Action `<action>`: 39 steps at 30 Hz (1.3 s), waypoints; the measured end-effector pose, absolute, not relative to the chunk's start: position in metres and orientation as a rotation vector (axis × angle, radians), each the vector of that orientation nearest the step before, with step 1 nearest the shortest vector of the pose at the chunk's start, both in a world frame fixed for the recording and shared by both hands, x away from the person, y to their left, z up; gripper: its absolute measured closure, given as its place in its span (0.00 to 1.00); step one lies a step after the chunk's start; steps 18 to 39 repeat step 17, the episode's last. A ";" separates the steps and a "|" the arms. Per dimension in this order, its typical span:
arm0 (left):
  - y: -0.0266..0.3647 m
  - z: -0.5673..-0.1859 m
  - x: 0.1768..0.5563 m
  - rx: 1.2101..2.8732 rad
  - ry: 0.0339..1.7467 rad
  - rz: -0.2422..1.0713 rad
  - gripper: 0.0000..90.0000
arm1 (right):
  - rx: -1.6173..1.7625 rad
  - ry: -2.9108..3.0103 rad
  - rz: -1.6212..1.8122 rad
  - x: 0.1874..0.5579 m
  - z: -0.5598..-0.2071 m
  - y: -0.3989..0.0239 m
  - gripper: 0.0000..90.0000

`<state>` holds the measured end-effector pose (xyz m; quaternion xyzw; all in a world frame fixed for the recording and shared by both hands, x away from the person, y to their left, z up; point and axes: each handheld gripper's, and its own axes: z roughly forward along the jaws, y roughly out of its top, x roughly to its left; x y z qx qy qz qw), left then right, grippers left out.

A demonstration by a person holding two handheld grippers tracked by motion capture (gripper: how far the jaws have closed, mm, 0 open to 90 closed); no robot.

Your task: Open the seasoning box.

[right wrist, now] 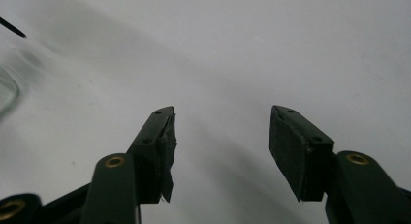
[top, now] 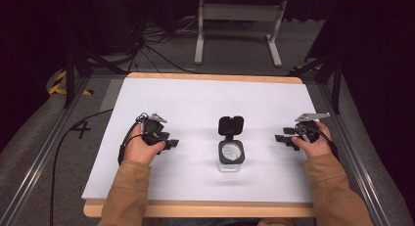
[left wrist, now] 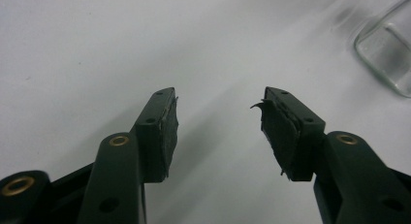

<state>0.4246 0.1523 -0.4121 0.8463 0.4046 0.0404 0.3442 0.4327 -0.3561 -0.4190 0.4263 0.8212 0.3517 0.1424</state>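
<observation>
A small clear jar (top: 231,156) with a black rim stands in the middle of the white table top (top: 195,96), and its black hinged lid (top: 230,124) is flipped back on the far side. My left gripper (top: 172,144) rests low to the jar's left, pointing toward it, jaws wide apart with nothing between them. On the jar's right, my right gripper (top: 280,139) points inward, also open and empty. In the left gripper view, the left gripper (left wrist: 218,117) faces bare white surface, with the jar (left wrist: 387,49) at the upper right. The right gripper (right wrist: 220,132) looks over white surface too.
The white sheet lies on a wooden board whose edge (top: 195,209) shows at the front. Metal frame rails (top: 44,152) run along both sides. A black cable (top: 58,152) trails off to the left. A white stand (top: 240,20) is on the floor behind.
</observation>
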 end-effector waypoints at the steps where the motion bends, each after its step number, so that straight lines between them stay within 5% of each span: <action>1: 0.153 -0.414 0.425 2.207 1.049 0.102 0.53 | 1.230 2.369 1.015 0.433 -0.419 -0.356 0.47; 39: 0.149 -0.417 0.428 2.224 1.039 0.087 0.51 | 1.220 2.393 0.970 0.434 -0.430 -0.353 0.46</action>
